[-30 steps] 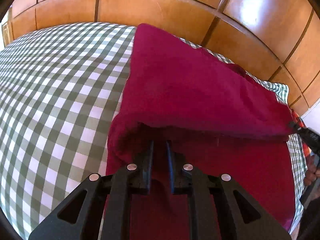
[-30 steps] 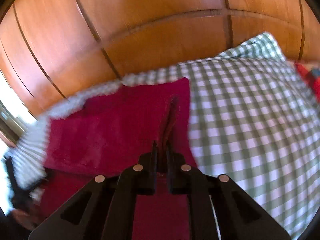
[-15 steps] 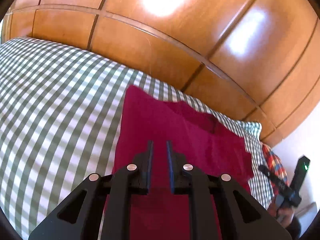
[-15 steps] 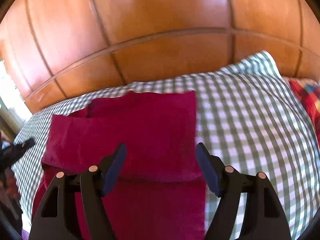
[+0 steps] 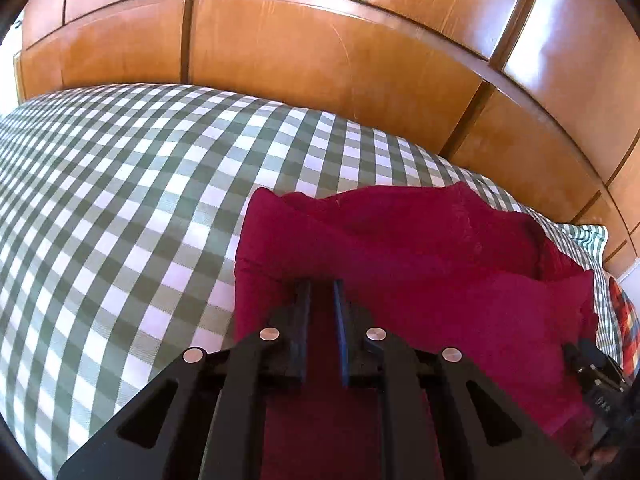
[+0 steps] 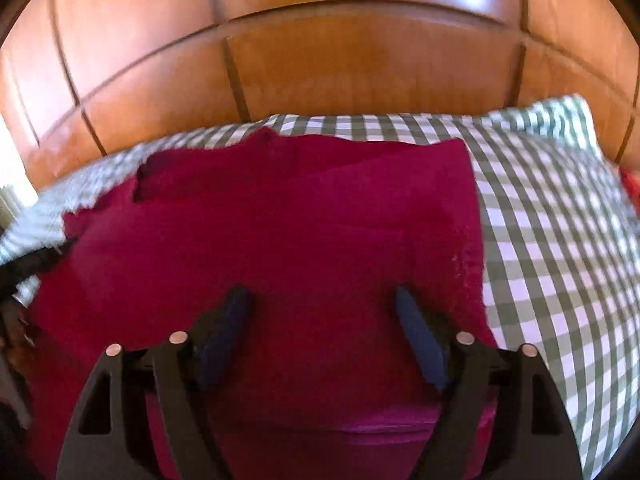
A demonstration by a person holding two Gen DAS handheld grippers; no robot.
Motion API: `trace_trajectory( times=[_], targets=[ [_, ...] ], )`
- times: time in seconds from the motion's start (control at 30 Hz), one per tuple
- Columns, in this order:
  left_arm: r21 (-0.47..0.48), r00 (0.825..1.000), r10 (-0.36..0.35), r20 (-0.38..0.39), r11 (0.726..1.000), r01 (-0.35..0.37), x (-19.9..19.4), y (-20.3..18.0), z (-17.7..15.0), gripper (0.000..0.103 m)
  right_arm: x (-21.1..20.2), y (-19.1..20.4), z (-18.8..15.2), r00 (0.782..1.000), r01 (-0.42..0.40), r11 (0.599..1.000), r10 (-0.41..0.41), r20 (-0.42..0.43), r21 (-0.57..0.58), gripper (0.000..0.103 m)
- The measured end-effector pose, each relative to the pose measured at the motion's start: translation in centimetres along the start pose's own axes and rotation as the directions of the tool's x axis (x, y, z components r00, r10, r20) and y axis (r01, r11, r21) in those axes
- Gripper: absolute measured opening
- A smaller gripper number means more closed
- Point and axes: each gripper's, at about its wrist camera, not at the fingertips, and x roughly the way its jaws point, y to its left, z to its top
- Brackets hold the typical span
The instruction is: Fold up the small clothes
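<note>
Crimson garment lies on the bed, green-and-white checked cover, near the wooden panelling. It reads as partly folded: an upper layer sits over a lower one, with a fold edge crossing in front of both claws. Far edge is bunched and uneven in the left wrist view, not squared.

Left claw: nearly closed, a narrow gap between the fingers. Tips sit at the near fold edge; whether cloth is pinched there cannot be told. Right claw: released, jaws spread wide, nothing between them, hovering over the middle of the garment. Right view is motion-blurred at the edges.

Handling, as a judgement: soft, light knit or fleece-type fabric, no stiffness, drapes and sags from any single pinch point. Slightly grippy nap, so layers will tend to drag each other instead of sliding. Not fragile. The bed gives under pressure, so pressing down to pinch should work but will take extra cover fabric if the claw goes too deep.

Where to grip: corners or the doubled fold edge, one claw at each end, so the edge stays taut while moving. Right-hand edge is straight and clean, good reference. Avoid a mid-panel pinch; it would tent and wrinkle.

Risk: grabbing only the top layer, or the checked cover along with it.
</note>
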Motion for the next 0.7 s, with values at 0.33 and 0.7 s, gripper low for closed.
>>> trace_trajectory(
  times=[0.33,0.7],
  targets=[
    [0.065,0.997,0.062,0.044,0.996,-0.065,-4.7,-1.8,-2.1,0.012,0.0,-0.6,-0.2,1.000,-0.023,1.000,0.023,0.015,0.014,0.080],
    [0.130,0.994,0.047,0.097,0.990,-0.059,-12.1,-2.1,-8.3,0.033,-3.3,0.6,-0.5,1.000,0.001,1.000,-0.001,0.015,-0.016,0.097]
  ],
)
